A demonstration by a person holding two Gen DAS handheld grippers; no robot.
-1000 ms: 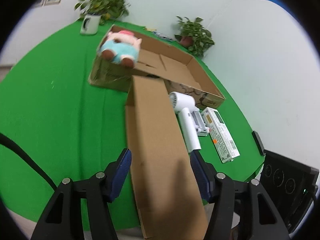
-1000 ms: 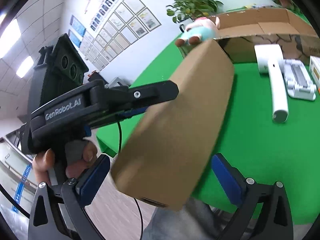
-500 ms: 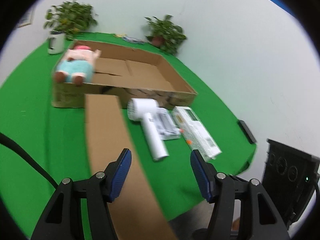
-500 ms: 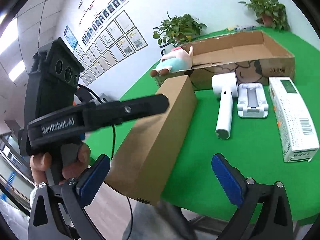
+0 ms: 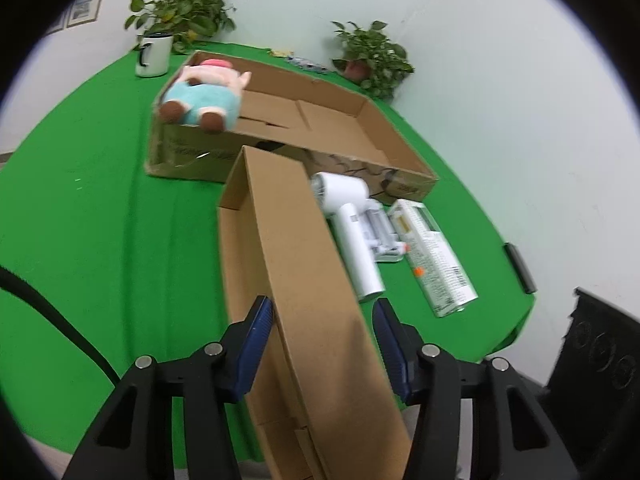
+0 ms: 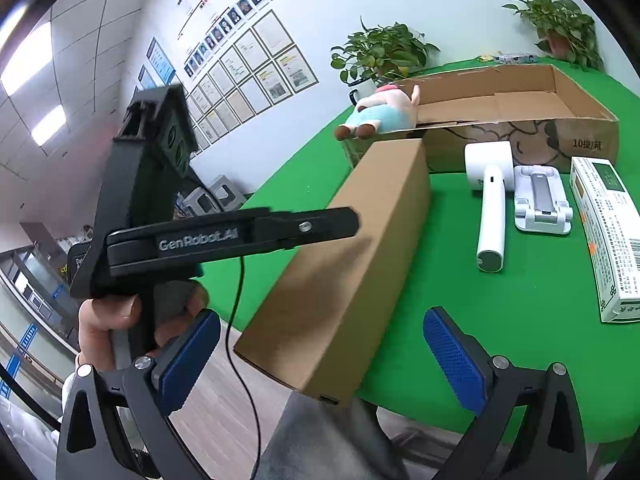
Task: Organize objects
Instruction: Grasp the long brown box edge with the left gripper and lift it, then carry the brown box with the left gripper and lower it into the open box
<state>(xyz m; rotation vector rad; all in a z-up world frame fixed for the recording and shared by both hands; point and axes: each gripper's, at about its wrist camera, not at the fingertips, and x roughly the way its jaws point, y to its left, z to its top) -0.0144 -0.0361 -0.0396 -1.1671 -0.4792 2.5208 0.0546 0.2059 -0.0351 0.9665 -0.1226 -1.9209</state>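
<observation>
A long narrow brown cardboard box (image 5: 296,280) lies on the green table, its near end over the front edge, open top facing left; it also shows in the right wrist view (image 6: 360,248). My left gripper (image 5: 322,340) is open with its blue pads either side of the box's near end, apart from it. My right gripper (image 6: 320,360) is open and empty, low before the box's near end. A white hair dryer (image 5: 352,236), a white stand (image 6: 540,200) and a white-green carton (image 5: 432,260) lie right of the box.
A large open cardboard tray (image 5: 360,136) stands behind, with a plush pig (image 5: 204,96) on its left rim. A white mug (image 5: 154,54) and potted plants (image 5: 372,56) stand at the back. The left gripper's body (image 6: 224,236) shows in the right wrist view.
The long box has swung back between my left gripper's pads, with its open side now showing. The right wrist view has pulled back slightly and lifted.
</observation>
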